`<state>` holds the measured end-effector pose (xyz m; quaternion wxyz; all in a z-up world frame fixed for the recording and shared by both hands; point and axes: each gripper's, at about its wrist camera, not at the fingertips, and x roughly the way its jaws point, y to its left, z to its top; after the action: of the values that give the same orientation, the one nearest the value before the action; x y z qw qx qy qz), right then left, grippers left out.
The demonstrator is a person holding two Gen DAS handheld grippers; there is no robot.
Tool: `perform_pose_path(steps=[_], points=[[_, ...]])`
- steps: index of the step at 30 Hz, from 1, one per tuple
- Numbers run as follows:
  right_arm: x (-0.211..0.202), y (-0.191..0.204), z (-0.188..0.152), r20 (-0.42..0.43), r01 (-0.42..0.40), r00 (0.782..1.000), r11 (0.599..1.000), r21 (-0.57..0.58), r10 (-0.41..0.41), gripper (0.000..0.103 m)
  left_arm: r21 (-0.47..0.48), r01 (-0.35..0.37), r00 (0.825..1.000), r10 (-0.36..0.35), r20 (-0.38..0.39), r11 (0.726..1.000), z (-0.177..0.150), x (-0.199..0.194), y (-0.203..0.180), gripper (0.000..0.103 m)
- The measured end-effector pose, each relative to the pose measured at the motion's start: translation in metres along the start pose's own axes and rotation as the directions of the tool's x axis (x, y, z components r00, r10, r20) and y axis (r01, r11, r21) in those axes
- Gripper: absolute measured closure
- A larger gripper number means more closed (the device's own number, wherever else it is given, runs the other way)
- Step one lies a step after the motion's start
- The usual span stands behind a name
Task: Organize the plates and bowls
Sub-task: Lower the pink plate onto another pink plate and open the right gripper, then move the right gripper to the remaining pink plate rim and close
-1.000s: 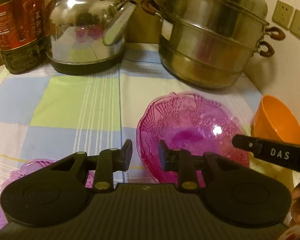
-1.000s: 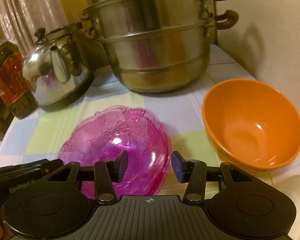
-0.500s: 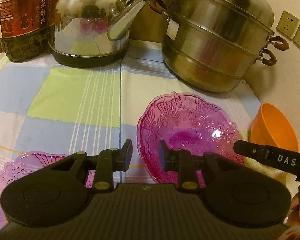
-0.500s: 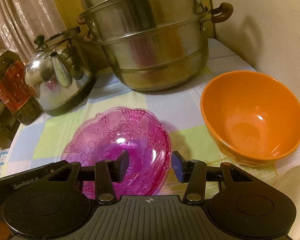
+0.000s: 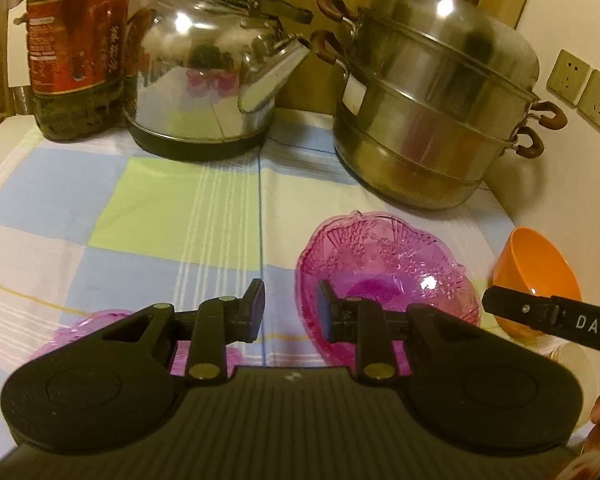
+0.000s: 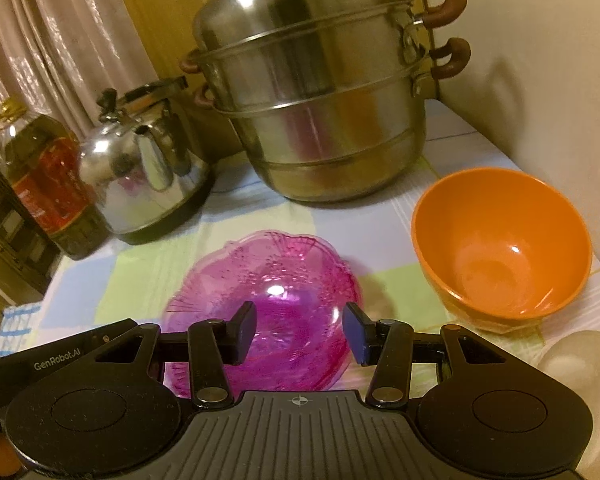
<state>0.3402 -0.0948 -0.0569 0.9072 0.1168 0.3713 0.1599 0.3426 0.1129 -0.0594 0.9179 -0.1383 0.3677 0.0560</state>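
A pink patterned glass bowl [image 5: 384, 268] [image 6: 276, 300] rests on the checked tablecloth [image 5: 148, 208]. To its right stands an orange bowl [image 6: 500, 240] [image 5: 536, 268]. A second pink dish [image 5: 96, 320] peeks out behind the left gripper's body at lower left. My left gripper [image 5: 290, 312] hovers open above the cloth at the pink bowl's left rim, nothing between its fingers. My right gripper [image 6: 298, 330] hangs open over the pink bowl's near side, holding nothing. A white dish [image 6: 580, 364] lies at the lower right edge.
A steel kettle [image 5: 208, 72] and a tall stacked steel steamer pot [image 5: 440, 108] stand at the back. An oil bottle [image 5: 76, 48] is at far left. A wall [image 6: 540, 80] with sockets [image 5: 584, 88] borders the right side. A curtain [image 6: 60, 40] hangs behind.
Both grippers have lifted and drawn back a little, so the bowls look smaller and lower and more of the kettle and pot shows. Neither gripper's jaws have changed.
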Motion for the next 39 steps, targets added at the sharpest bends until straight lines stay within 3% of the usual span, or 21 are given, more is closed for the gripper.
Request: perform_pose_path(steps=[9,20,39], points=[[-0.009,0.032,-0.018,-0.033,-0.087,0.996,0.996,-0.002,0.087,0.055,-0.046,-0.058,0.998,0.059,0.035,0.997,-0.005,-0.04,0.035,0.074],[0.002,0.077,-0.051,-0.148,-0.178,0.974,0.983,-0.04,0.17,0.055,-0.079,-0.158,0.987,0.16,0.019,0.984,-0.024,-0.077,0.087,0.065],[0.039,0.107,-0.081,-0.274,-0.188,0.944,0.982,0.007,0.183,0.055,-0.097,-0.183,0.981,0.176,-0.075,0.978,-0.038,-0.065,0.137,0.065]])
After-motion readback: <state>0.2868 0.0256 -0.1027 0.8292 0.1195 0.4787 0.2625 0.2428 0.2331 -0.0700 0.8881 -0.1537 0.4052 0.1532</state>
